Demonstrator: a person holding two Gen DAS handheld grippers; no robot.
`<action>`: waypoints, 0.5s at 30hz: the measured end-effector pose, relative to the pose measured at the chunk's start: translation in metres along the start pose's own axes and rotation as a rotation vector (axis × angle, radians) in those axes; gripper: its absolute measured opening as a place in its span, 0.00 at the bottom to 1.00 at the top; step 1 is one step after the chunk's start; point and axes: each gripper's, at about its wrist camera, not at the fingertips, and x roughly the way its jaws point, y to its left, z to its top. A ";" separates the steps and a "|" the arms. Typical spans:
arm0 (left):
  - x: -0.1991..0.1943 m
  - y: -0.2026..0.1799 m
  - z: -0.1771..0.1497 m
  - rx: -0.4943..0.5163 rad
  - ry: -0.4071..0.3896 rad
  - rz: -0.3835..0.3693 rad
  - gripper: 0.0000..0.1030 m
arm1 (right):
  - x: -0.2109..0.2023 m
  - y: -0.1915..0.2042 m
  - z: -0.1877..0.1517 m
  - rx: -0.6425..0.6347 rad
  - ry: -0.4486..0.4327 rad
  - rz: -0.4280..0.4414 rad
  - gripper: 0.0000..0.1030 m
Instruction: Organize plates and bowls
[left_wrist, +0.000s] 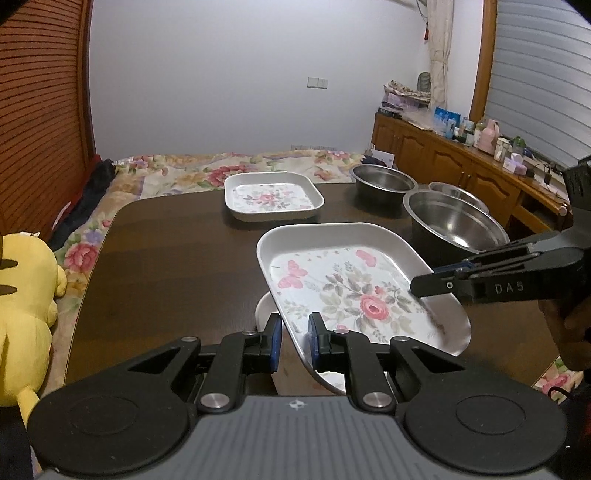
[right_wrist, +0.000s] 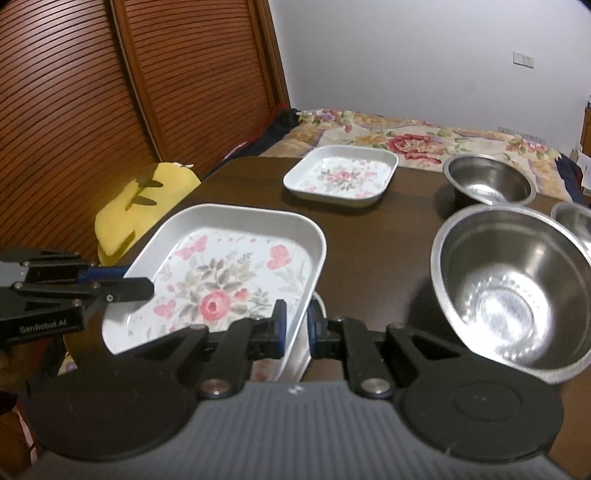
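- The left gripper (left_wrist: 294, 341) is clenched on one rim of the large floral plate (left_wrist: 351, 291).
- The right gripper (right_wrist: 296, 325) pinches the opposite rim, sharing its wide, tilted load.
- Another white dish (left_wrist: 264, 314) sits under the jaws, probably the stacking target.

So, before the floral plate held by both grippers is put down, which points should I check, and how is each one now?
1. Left gripper shut on the held floral plate rim: ok.
2. Right gripper shut on the opposite rim: ok.
3. Plate level: not ok, it is tilted.
4. Another white dish lies beneath; whether they touch: cannot tell.
5. Nearest steel bowl apart from the plate: ok.
6. Far floral plate flat on the table: ok.
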 end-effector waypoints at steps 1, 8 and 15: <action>0.000 0.001 -0.003 -0.002 0.002 -0.001 0.17 | 0.000 0.000 -0.003 0.006 0.001 0.002 0.13; 0.005 0.000 -0.009 -0.016 0.022 0.000 0.17 | -0.004 0.005 -0.014 0.002 -0.020 -0.003 0.13; 0.006 -0.003 -0.013 -0.010 0.025 0.004 0.17 | -0.005 0.007 -0.023 -0.001 -0.048 -0.023 0.13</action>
